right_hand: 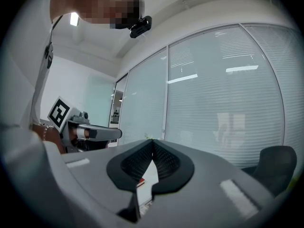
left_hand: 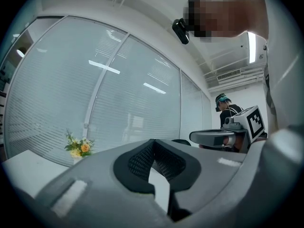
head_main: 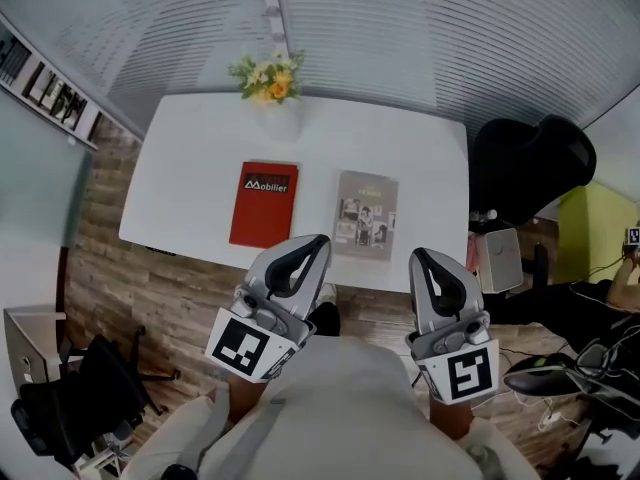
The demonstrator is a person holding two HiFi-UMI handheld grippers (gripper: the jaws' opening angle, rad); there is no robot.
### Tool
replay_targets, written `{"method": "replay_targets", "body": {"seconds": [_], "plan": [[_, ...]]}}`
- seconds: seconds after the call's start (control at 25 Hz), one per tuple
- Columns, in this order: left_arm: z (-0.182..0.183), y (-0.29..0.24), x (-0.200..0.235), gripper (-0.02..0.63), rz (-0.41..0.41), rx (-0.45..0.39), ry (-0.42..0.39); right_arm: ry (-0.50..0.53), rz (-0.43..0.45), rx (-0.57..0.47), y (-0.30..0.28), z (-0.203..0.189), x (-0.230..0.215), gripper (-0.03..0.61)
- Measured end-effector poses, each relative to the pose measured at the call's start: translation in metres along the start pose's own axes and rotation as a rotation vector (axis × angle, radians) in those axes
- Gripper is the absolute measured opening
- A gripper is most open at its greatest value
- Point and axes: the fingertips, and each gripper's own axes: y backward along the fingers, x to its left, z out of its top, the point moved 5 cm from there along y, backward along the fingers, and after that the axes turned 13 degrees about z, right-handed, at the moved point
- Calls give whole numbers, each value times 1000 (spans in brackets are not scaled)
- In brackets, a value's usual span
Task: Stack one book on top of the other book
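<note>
Two books lie flat, side by side and apart, on the white table: a red book on the left and a grey book with small photos on its cover on the right. Both grippers hover on the near side of the table's front edge, held close to my body. My left gripper is shut and empty, its tips pointing toward the gap between the books. My right gripper is also shut and empty, just right of the grey book's near end. In the right gripper view a red sliver of the red book shows between the jaws.
A vase of yellow flowers stands at the table's far edge. A black chair and a white box are right of the table. Another black chair is at lower left. Blinds cover the glass wall behind; the floor is wood.
</note>
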Motion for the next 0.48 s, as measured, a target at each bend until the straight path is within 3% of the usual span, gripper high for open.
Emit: {"method": "replay_targets", "body": {"seconds": [0.48], "plan": [[2,-54,52,2,-47,7,7,5,-34,17,-64,-3,-32,5]]}}
